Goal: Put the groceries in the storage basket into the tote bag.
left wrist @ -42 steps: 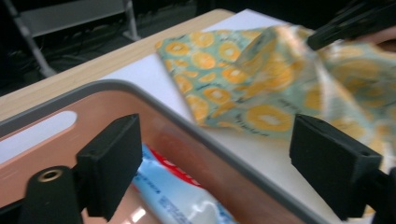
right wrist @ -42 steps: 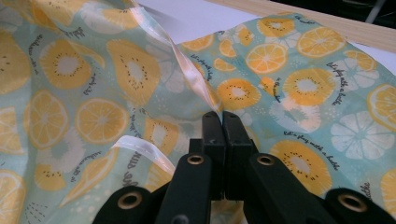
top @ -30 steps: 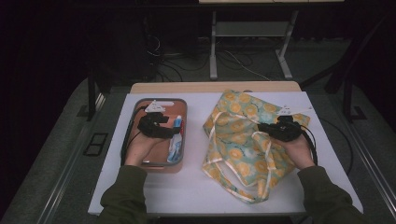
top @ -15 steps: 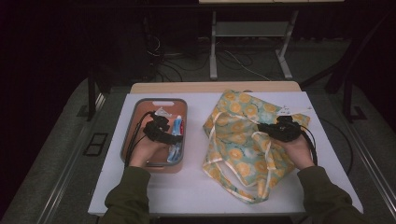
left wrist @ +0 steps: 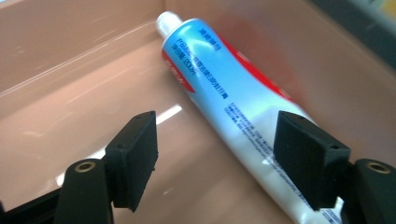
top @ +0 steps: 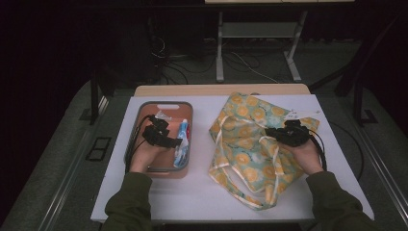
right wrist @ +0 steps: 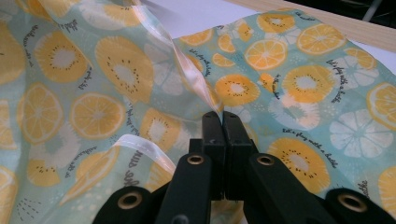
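Straddling toothpaste tube (left wrist: 219,88) in pink tray (top: 144,108) on tabletop (top: 202,192), left hand-held gripper (left wrist: 215,158) spread wide, best lowered squarely before closing; right hand-held gripper (right wrist: 223,140) pinched onto fruit-print bag (right wrist: 93,93) rim.

Dark olive-green sleeves (top: 130,202) on both forearms. Black left gripper (left wrist: 215,158) with flat square pads (left wrist: 135,158) and brass-ringed holes at the finger bases. Black right gripper (right wrist: 223,122) with similar brass rings, a black cable (top: 321,149) looping behind, a grey plate (top: 300,114) on top.
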Demonstrator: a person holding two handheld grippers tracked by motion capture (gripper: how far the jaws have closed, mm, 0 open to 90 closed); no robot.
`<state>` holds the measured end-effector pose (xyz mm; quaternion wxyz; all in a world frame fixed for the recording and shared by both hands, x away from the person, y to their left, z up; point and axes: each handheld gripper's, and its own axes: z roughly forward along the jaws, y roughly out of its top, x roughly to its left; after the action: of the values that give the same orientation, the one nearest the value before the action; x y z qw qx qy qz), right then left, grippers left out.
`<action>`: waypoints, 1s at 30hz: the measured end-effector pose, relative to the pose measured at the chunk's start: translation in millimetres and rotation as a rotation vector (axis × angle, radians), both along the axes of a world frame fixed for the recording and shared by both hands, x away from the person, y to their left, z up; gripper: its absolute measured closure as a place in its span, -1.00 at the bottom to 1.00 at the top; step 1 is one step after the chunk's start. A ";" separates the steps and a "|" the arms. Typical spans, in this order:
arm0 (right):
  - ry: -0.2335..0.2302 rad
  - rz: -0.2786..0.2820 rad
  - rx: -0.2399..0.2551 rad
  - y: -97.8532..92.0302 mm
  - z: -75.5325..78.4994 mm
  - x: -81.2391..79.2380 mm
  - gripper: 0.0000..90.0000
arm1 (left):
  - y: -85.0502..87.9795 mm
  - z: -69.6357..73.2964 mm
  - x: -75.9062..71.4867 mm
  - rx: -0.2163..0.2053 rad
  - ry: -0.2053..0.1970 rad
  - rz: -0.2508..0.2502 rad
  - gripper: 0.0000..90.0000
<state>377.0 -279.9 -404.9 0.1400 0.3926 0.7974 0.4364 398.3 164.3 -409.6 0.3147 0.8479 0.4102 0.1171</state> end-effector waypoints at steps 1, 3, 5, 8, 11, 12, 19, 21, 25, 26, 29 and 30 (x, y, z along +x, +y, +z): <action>0.000 -0.001 0.000 0.2 0.1 -0.1 0.99 | -0.8 -0.3 0.2 0.019 -0.004 0.007 -0.37; -0.002 0.000 0.000 0.3 0.3 -0.4 0.99 | -2.1 -1.0 0.0 0.041 -0.007 0.009 -0.35; -0.002 0.000 0.000 0.3 0.3 -0.4 0.99 | -2.0 -1.4 0.5 0.064 -0.008 0.021 -0.27; -0.002 0.000 0.001 0.5 0.3 -0.7 0.99 | -0.5 -3.5 2.1 0.152 -0.003 0.076 -0.16; -0.005 0.001 0.002 0.5 0.8 -1.0 0.99 | -2.8 -6.2 2.5 0.213 -0.001 0.090 -0.10; -0.005 0.002 0.003 0.4 0.9 -1.0 0.99 | -3.0 -4.6 2.4 0.204 -0.012 0.094 -0.10; -0.005 0.006 -0.001 1.9 0.7 -1.3 0.99 | 2.1 8.2 -2.3 0.066 -0.053 0.080 0.41; -0.005 0.005 -0.002 1.4 0.6 -1.2 0.99 | 2.0 9.8 -3.4 -0.003 -0.011 0.045 0.65; -0.004 0.005 -0.001 1.2 0.8 -1.2 0.99 | -2.5 6.6 -1.5 -0.025 0.055 0.021 0.57; -0.005 0.004 -0.002 1.5 0.8 -1.3 0.99 | -2.6 8.0 -1.9 -0.047 0.050 0.024 0.53; -0.005 0.004 -0.002 1.4 0.9 -1.3 0.99 | -6.1 10.8 -3.3 -0.095 0.053 0.014 0.23; -0.004 0.004 -0.001 1.3 0.7 -1.1 0.99 | -8.0 10.5 -3.5 -0.088 0.058 0.007 0.11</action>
<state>375.9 -278.6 -404.1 0.1410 0.3898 0.7982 0.4371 394.8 156.4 -399.1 0.3393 0.8348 0.4270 0.0754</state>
